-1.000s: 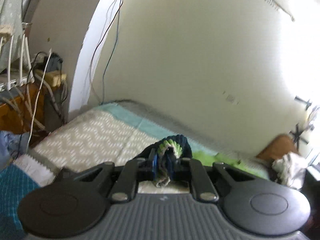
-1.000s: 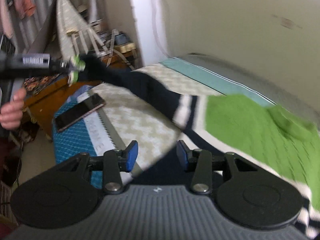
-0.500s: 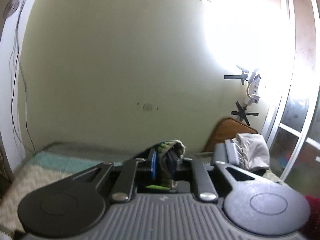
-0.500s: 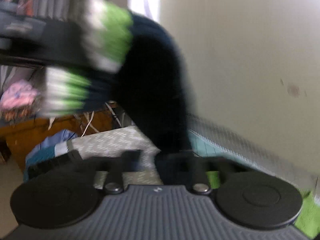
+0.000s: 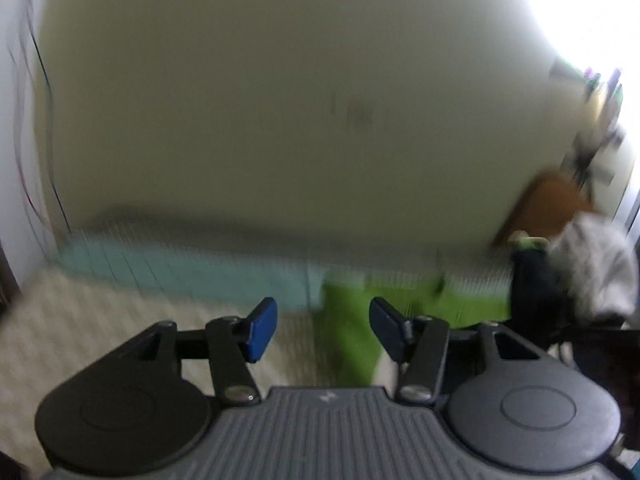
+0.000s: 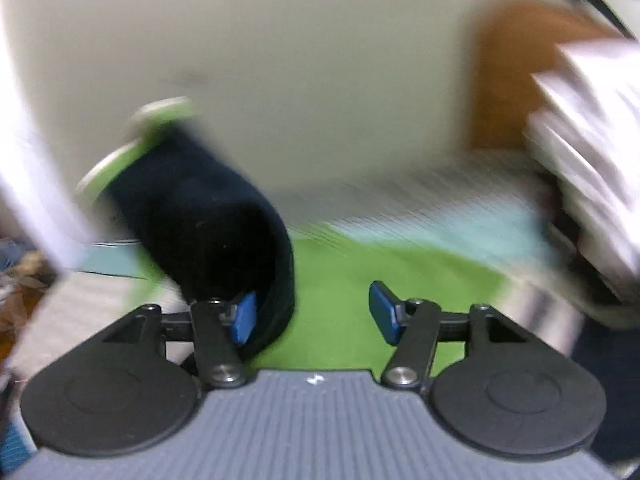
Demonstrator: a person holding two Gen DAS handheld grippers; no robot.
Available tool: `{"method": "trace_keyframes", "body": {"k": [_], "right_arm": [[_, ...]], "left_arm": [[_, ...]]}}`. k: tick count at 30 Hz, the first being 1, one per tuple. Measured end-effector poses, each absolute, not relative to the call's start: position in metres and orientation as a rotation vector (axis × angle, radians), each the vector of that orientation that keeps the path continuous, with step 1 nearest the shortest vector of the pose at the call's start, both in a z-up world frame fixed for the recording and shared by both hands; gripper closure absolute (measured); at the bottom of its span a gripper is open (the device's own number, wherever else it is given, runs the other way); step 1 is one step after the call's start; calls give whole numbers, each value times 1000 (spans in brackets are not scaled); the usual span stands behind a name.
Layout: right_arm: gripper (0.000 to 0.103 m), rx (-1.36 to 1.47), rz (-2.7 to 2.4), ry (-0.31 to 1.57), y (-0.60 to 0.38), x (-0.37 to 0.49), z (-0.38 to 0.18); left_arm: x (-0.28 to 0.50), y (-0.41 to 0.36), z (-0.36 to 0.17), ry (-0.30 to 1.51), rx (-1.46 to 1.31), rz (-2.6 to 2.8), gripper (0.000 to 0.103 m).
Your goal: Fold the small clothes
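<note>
Both views were smeared with blur, and a pale wall [image 5: 248, 92] filled the upper part of each. Below it lay the bed [image 5: 80, 320], its cover patterned cream near the front edge with a light blue band along the far edge by the wall. A green garment [image 6: 360, 280] lay spread across the middle of the bed, reaching toward its right end, where a brown headboard [image 5: 548, 204] stood with a heap of whitish cloth [image 5: 596, 268] against it. A dark navy sleeve with green and white cuff stripes [image 6: 200, 216] hung raised above the green garment at the left of the right wrist view, its lower end lying against the left pad. The right gripper [image 6: 312, 316] had its jaws opening, the pads not pressing the sleeve. The left gripper [image 5: 322, 332] also had its jaws opening, with nothing between them, only bed cover and green cloth beyond
</note>
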State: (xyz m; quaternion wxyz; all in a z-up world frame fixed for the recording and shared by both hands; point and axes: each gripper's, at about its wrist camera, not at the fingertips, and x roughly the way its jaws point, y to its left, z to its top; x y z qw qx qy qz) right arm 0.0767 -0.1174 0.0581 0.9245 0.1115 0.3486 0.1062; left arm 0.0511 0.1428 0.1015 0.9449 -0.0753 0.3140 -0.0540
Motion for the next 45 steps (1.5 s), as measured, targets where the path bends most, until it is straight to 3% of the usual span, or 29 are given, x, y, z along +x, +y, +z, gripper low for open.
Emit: {"method": "trace_keyframes", "body": {"k": [6,8,10,11,12,13,14,15,18,20,24,27,29,30,31,35,39,45], "right_arm": [[41,275,115,671,-159,67,50],[41,266,121,663,-158,70,50],[40,247,116,664,-150,76,51],[40,242,109,668,-150,77,47],[40,244,100,673,-149,79,45],[40,253,90,683,-146,84,38],[40,265,82,695,-146,90,32],[40,271,73,703,-145,93,27],[44,215,56,679,-136,101,18],[86,195,126,691,-127,104,19],[86,202,255,591,-107,82,39],[83,200,281,602,-97,70,39],[74,170,224,713,-95,76,21],[75,188,226,717,-101,76,15],[69,217,216,713,-107,73,16],[62,329,168,676,-131,60,29],[61,302,178,596,-125,50,40],[66,252,206,679,-108,68,13]], "left_arm": [[100,122,47,797,-191,-146,49],[108,114,46,790,-209,-162,41],[109,109,48,767,-211,-184,21],[108,104,50,752,-200,-193,21],[108,101,51,746,-181,-197,26],[110,97,50,748,-155,-196,53],[114,92,49,764,-122,-189,67],[123,87,47,788,-96,-174,93],[130,98,41,778,-102,-131,93],[124,124,45,726,-166,-78,93],[112,180,29,701,-417,-36,93],[113,183,6,731,-392,43,85],[110,177,10,723,-324,66,76],[107,175,15,721,-302,81,70],[103,175,21,697,-288,98,69],[80,187,49,592,-350,124,71],[65,167,65,570,-339,-32,70],[63,113,35,668,-238,-184,66]]}}
